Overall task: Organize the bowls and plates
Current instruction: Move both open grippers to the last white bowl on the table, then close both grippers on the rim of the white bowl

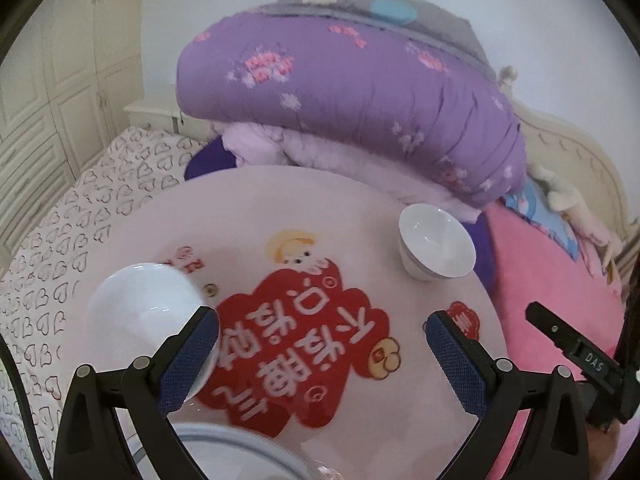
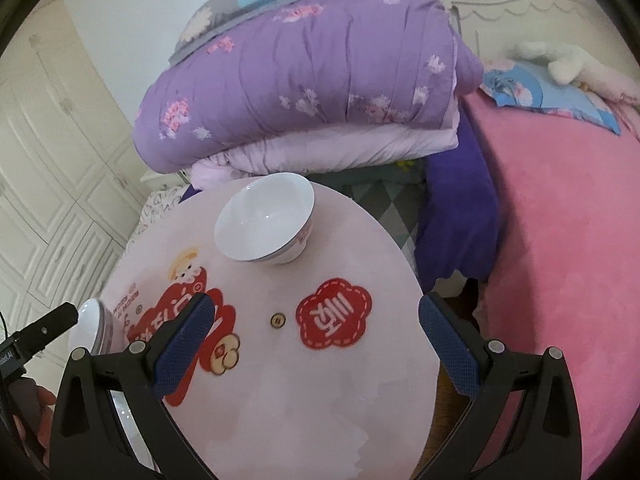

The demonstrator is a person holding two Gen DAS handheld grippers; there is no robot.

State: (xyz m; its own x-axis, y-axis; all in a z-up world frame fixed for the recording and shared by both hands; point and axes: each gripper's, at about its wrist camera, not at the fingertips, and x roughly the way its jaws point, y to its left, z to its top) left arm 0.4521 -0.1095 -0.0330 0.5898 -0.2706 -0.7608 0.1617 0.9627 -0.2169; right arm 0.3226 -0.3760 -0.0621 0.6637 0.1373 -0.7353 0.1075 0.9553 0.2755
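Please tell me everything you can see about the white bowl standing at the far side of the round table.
The bowl is white and glossy, like ceramic, and empty. It has a wide round rim, deep sloping walls and a small foot, with a reddish mark on its outer wall. It stands upright on the pink table, near the far edge, before the folded purple quilt. Only the table touches it; both tongs are apart from it.

1. A round pink table [image 2: 320, 392] printed with red cartoon patches stands on the bed
2. A folded purple floral quilt [image 2: 304, 92] is piled just behind the table
3. A pink blanket [image 2: 560, 220] spreads to the table's right
4. A cream wardrobe [image 2: 52, 184] stands left of the table, well apart
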